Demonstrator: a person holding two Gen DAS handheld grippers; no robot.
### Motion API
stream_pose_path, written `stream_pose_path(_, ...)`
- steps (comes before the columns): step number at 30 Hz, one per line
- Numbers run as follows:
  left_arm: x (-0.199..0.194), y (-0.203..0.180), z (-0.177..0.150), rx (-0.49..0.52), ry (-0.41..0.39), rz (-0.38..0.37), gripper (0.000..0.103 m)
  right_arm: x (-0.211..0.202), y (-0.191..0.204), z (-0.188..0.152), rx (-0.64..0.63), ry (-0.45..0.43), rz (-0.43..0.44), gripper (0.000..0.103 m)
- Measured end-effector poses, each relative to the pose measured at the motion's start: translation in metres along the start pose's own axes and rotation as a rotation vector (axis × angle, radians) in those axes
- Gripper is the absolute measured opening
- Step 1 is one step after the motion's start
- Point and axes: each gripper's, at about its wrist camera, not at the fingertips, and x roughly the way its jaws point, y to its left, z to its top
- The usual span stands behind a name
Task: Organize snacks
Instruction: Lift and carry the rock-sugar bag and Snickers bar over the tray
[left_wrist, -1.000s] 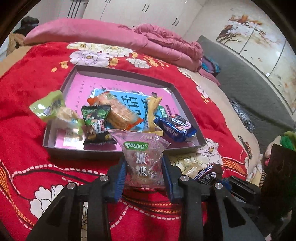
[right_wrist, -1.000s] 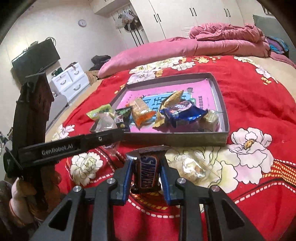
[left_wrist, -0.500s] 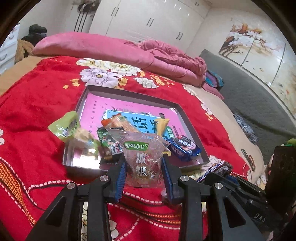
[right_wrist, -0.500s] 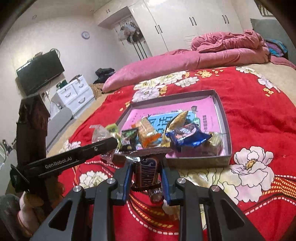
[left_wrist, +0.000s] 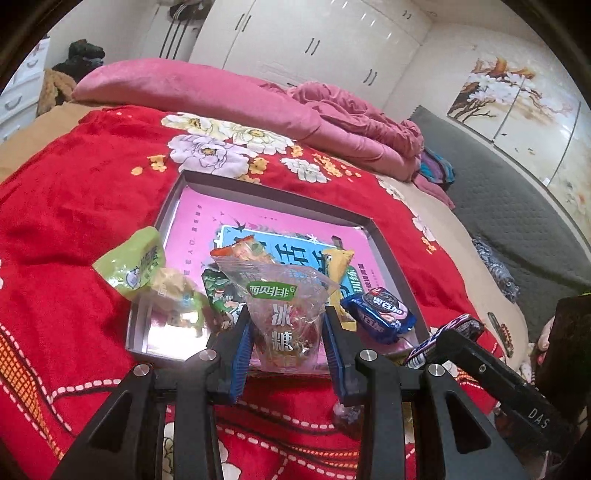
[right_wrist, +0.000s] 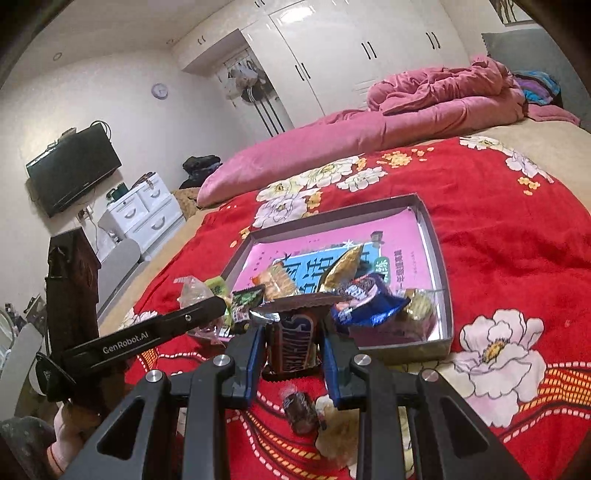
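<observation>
My left gripper (left_wrist: 286, 334) is shut on a clear candy bag (left_wrist: 284, 317) with a green label, held just in front of the grey tray's (left_wrist: 266, 192) near wall. My right gripper (right_wrist: 291, 345) is shut on a brown Snickers bar (right_wrist: 293, 343), raised before the same tray (right_wrist: 439, 266). Inside the tray lie several snacks: a blue cookie pack (left_wrist: 380, 317), a yellow wrapper (left_wrist: 338, 269), an orange pack (left_wrist: 243, 253) and a dark green pack (left_wrist: 219, 295). A light green pack (left_wrist: 135, 267) hangs over the tray's left edge. The other gripper's arm shows in each view.
The tray rests on a red flowered blanket (left_wrist: 74, 206) over a bed. A small wrapped candy (right_wrist: 301, 408) lies on the blanket below the right gripper. A pink quilt (left_wrist: 229, 99) is heaped at the far end. A dark wooden post (right_wrist: 72, 295) stands at the left.
Both grippers have risen and drawn back a little from the tray, each keeping its snack. The tray now sits lower and smaller in both views.
</observation>
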Motion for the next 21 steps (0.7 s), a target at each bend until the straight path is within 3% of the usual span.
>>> stream_pose_path(21,0.031,-0.01,0.003,0.054,0.045,0.01,0.037,0.033,0.0,0.016,0.006,-0.009,-0.017,0.029)
